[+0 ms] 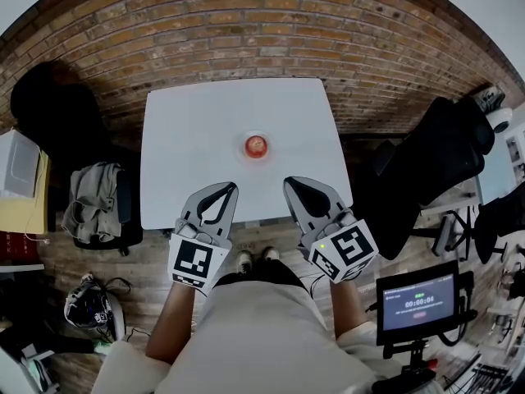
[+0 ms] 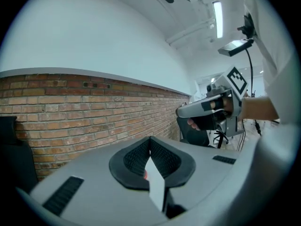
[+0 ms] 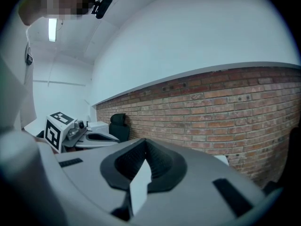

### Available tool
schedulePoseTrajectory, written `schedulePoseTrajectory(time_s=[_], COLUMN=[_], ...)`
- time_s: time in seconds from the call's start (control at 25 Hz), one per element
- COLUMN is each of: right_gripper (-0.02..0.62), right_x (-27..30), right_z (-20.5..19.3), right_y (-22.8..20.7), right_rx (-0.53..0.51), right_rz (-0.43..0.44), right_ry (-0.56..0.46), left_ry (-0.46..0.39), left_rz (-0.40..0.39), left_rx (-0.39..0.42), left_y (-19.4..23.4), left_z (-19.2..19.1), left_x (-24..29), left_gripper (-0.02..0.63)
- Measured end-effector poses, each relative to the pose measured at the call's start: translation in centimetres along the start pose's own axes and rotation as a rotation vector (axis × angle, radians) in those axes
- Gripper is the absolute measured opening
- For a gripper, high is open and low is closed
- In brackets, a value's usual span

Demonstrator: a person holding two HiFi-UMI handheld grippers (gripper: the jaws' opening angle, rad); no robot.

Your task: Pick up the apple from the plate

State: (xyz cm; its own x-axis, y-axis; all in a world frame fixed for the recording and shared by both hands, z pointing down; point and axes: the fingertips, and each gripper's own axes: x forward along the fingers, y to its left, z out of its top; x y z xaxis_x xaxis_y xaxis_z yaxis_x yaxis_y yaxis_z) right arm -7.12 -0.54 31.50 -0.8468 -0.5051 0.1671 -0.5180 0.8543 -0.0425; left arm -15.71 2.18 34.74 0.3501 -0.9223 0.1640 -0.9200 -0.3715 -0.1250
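Red and glossy, the apple (image 1: 256, 145) sits on a small white plate (image 1: 247, 155) near the middle of the white desk (image 1: 189, 154), with nothing else on the top. That open setting leaves it reachable from either side. It is untouched, so I judge that the pick-up has not begun. Both tools are held back at the near edge of the desk, well apart from the plate and pointing roughly level toward the far wall, which reads as a ready stance before a reach. The left gripper (image 1: 225, 192) has its jaws pressed together with nothing between them; its own view shows the two ribbed black pads meeting in a line. The right gripper (image 1: 295, 185) is the same, tips together and empty. Either would have to spread its jaws before it could close round the fruit, and the round, smooth skin would probably call for a grip across the widest part. The desk is plain, smooth and square-cornered, standing against a brick wall (image 1: 246, 31), which has a white wall above it in the gripper views. Around the desk is a wooden floor (image 1: 115, 257). A black chair (image 1: 431, 158) stands to the right, a bundle of grey cloth (image 1: 89, 199) lies beside the desk to the left, and a small screen (image 1: 418, 300) on a stand glows at the lower right.
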Motion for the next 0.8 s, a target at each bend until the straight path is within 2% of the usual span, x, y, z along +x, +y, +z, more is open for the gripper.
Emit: schedulePoseTrajectory(time_s=[0.2, 0.4, 0.8], right_gripper=[0.002, 0.002, 0.002], right_x=[-0.3, -0.8, -2.8], right_z=[0.0, -0.3, -2.1], right_y=[-1.5, -2.8, -5.9], right_rx=[0.024, 0.024, 0.038], right_rz=[0.028, 0.061, 0.165], right_ry=[0.018, 0.028, 0.036], left_ry=[0.05, 0.116, 0.135], left_rz=[0.019, 0.046, 0.118], left_rx=[0.011, 0.056, 0.093], left_y=[-0.4, -0.8, -3.7], left_z=[0.8, 0.6, 1.4], left_x=[1.6, 3.0, 6.1], left_gripper=[0.005, 0.006, 0.009])
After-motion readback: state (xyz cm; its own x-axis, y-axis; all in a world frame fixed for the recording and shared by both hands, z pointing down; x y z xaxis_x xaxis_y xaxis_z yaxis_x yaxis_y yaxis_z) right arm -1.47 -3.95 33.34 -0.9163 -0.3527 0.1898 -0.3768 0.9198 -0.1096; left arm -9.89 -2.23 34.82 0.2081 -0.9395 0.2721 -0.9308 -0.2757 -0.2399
